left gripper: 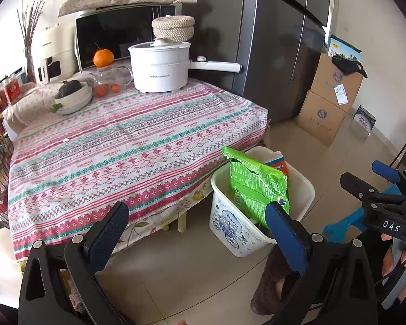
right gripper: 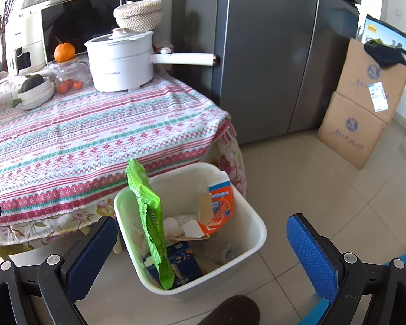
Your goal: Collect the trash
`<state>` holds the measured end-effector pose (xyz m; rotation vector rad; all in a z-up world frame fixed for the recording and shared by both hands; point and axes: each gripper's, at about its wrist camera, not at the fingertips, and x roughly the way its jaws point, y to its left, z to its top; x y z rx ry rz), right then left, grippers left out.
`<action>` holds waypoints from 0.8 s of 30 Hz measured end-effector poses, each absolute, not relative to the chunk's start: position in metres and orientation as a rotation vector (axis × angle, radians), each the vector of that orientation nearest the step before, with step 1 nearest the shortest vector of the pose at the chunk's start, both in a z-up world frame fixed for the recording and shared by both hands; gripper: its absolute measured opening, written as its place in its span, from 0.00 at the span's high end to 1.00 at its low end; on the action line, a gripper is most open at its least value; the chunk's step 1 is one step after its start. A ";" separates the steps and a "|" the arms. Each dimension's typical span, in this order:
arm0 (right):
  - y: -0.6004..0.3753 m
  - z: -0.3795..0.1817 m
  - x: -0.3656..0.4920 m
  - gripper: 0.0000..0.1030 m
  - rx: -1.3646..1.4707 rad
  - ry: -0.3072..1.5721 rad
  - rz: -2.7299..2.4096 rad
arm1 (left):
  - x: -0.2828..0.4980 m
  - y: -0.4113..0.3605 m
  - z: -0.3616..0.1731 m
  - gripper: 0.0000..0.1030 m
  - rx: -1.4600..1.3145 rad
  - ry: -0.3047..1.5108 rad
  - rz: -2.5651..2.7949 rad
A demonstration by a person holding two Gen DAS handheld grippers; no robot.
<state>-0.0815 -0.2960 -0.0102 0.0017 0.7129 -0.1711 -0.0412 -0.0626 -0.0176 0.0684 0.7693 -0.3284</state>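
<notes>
Right gripper (right gripper: 201,254): jaws spread wide, holding nothing; it hangs just above the near rim of the bin, which sits between its two blue pads.
Left gripper (left gripper: 197,233): jaws also wide apart and empty; it is over the floor at the table's edge, with the bin just beyond its right pad.
Fridge (right gripper: 270,54): dark grey, behind the table.
Table (left gripper: 108,146): covered by a striped patterned cloth, beside the bin.
Boxes (right gripper: 365,94): two cardboard ones stacked right of the fridge.
Pot (left gripper: 159,66): white, long handle, on the table's far side.
Bin (right gripper: 254,222): white, on the tiled floor against the table's corner.
Green wrapper (right gripper: 149,224): stands upright in the bin, sticking out above the rim.
Orange carton (right gripper: 220,203): torn open, leaning inside the bin's far wall.
</notes>
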 end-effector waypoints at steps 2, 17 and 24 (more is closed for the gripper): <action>-0.296 -0.010 -0.081 0.00 0.003 0.713 -0.171 | -0.042 -0.063 -0.018 0.01 0.069 0.768 -0.330; -0.297 -0.010 -0.080 0.00 0.008 0.717 -0.173 | -0.042 -0.067 -0.022 0.01 0.079 0.784 -0.334; -0.297 -0.010 -0.080 0.00 0.011 0.716 -0.176 | -0.042 -0.070 -0.025 0.01 0.096 0.790 -0.334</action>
